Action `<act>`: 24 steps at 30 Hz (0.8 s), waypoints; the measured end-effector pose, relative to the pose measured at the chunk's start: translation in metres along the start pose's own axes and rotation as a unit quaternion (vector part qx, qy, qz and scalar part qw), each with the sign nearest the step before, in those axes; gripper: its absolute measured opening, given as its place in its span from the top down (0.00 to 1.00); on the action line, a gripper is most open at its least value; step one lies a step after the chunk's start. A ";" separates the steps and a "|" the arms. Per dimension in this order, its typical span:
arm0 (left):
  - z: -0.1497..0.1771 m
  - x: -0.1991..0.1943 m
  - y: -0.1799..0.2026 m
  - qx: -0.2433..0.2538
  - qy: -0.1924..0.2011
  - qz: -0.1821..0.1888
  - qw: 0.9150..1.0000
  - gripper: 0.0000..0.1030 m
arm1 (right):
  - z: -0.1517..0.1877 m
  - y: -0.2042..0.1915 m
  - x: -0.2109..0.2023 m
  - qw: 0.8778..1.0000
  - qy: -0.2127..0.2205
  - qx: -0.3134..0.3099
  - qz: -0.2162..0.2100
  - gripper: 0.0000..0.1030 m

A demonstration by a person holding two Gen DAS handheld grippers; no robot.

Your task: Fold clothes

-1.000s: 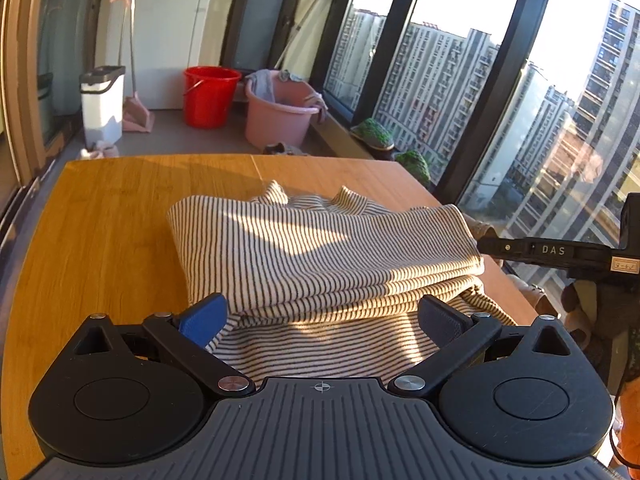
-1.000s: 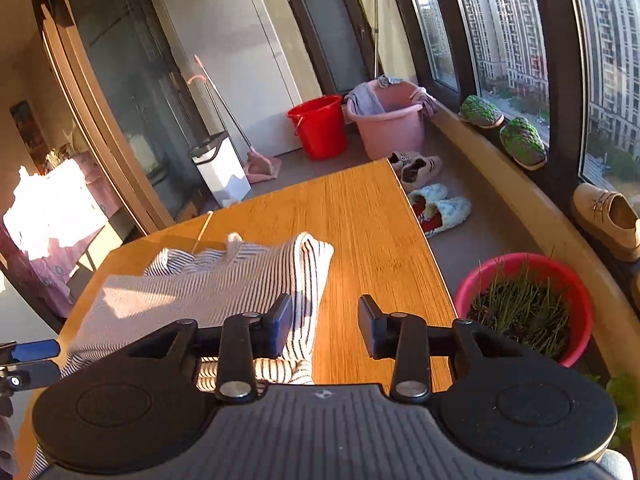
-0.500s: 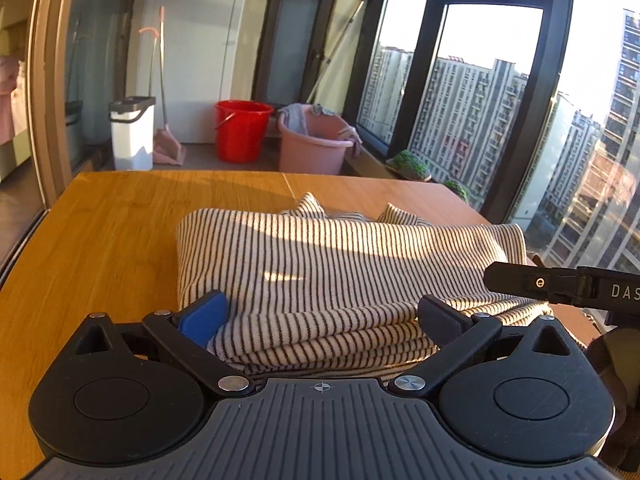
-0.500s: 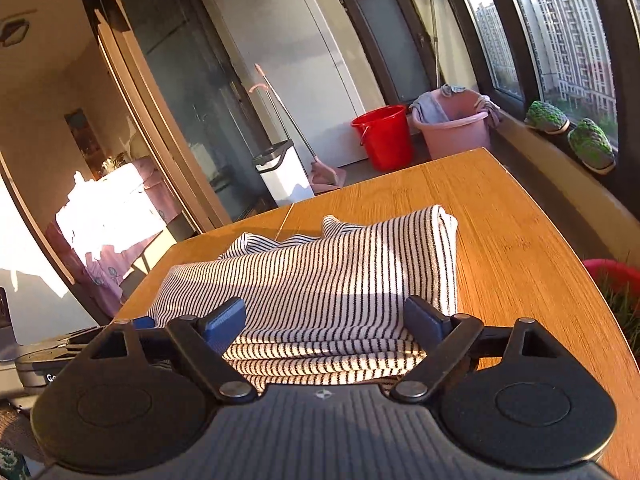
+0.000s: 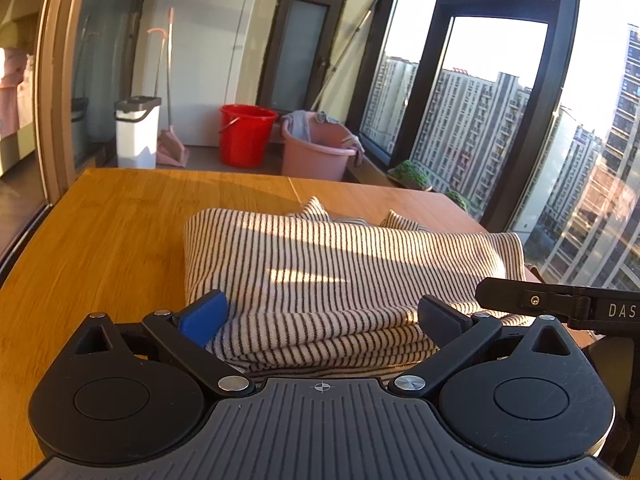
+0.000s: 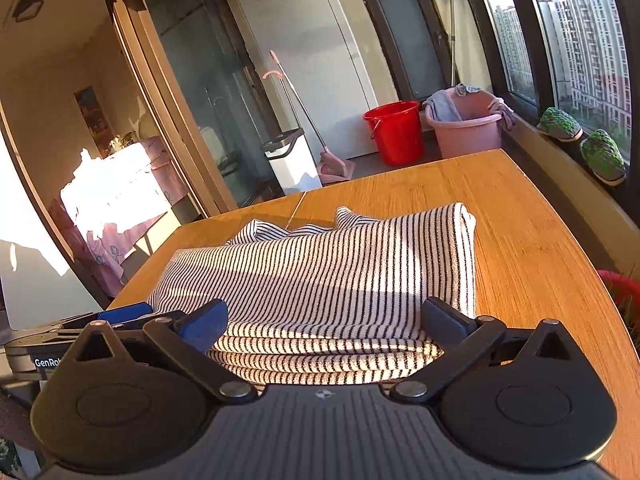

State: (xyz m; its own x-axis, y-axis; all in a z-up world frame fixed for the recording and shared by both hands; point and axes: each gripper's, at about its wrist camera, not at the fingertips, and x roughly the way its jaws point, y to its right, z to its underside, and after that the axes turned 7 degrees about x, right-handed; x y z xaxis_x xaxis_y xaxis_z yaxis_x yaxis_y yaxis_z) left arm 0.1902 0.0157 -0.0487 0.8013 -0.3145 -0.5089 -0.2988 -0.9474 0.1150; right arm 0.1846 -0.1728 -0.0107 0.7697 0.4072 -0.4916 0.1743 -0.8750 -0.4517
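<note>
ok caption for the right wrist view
Open right gripper before a folded striped garment on the wooden table.

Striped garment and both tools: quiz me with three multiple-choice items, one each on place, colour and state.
1. Where does the striped garment lie?
A. in the pink tub
B. on the wooden table
C. on the floor

2. What colour is the bucket beside the pink tub?
A. red
B. green
C. black

3. How is the right tool?
A. clamped shut
B. gripping the bucket
C. open wide

Answers: 1 B, folded layers rest on the wood; 2 A, plainly red in both views; 3 C, its jaws have just been opening, pads standing at the stack's sides without pressing.
</note>
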 end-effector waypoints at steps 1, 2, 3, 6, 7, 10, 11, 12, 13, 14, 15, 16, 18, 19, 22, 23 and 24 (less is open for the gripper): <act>0.000 0.000 -0.001 -0.002 0.001 0.002 1.000 0.00 | 0.000 0.000 0.000 1.000 0.000 0.000 0.000 0.00; 0.000 -0.001 -0.001 -0.003 0.001 0.003 1.000 0.00 | 0.000 0.000 0.000 1.000 0.000 0.000 0.000 0.00; 0.001 -0.001 -0.002 -0.004 0.002 0.004 1.000 0.00 | -0.001 0.000 0.000 1.000 0.000 0.000 -0.001 0.00; 0.000 0.000 -0.002 -0.006 0.003 0.006 1.000 0.00 | -0.001 0.000 -0.001 1.000 0.000 0.001 -0.001 0.00; 0.000 0.000 -0.003 -0.007 0.003 0.006 1.000 0.00 | -0.001 0.000 -0.001 1.000 0.000 0.001 -0.001 0.00; 0.001 -0.001 -0.006 -0.009 0.004 0.008 1.000 0.00 | -0.001 -0.001 0.000 1.000 0.000 0.002 -0.001 0.00; 0.002 -0.001 -0.006 -0.009 0.004 0.009 1.000 0.00 | -0.001 -0.001 0.000 1.000 0.000 0.002 -0.001 0.00; 0.002 0.000 -0.007 -0.009 0.004 0.009 1.000 0.00 | -0.001 -0.001 0.000 1.000 0.000 0.002 -0.001 0.00; 0.002 0.000 -0.007 -0.010 0.005 0.009 1.000 0.00 | -0.001 -0.002 0.000 1.000 0.000 0.002 -0.001 0.00; 0.002 0.000 -0.007 -0.010 0.005 0.009 1.000 0.00 | -0.001 -0.002 0.000 1.000 0.000 0.002 -0.001 0.00; 0.002 0.000 -0.006 -0.010 0.005 0.009 1.000 0.00 | -0.001 -0.001 0.000 1.000 0.000 0.002 -0.001 0.00; 0.002 -0.001 -0.007 -0.010 0.005 0.009 1.000 0.00 | -0.001 -0.001 0.000 1.000 0.000 0.002 -0.001 0.00; 0.002 -0.001 -0.008 -0.010 0.005 0.010 1.000 0.00 | 0.000 -0.002 0.000 1.000 0.000 0.002 -0.001 0.00; 0.002 -0.001 -0.008 -0.010 0.005 0.010 1.000 0.00 | -0.001 -0.002 0.000 1.000 0.000 0.003 -0.001 0.00; 0.002 -0.001 -0.008 -0.011 0.005 0.011 1.000 0.00 | -0.001 -0.002 0.000 1.000 0.000 0.003 -0.002 0.00; 0.002 -0.001 -0.008 -0.011 0.005 0.011 1.000 0.00 | -0.001 -0.002 0.001 1.000 0.000 0.004 -0.002 0.00; 0.002 -0.001 -0.008 -0.011 0.005 0.011 1.000 0.00 | -0.001 -0.002 0.001 1.000 0.000 0.004 -0.002 0.00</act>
State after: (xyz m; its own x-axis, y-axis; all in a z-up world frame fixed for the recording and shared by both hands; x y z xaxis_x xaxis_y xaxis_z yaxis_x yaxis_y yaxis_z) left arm 0.1908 0.0241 -0.0512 0.8000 -0.3366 -0.4968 -0.3052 -0.9410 0.1461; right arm 0.1855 -0.1714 -0.0093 0.7696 0.4107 -0.4889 0.1732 -0.8713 -0.4592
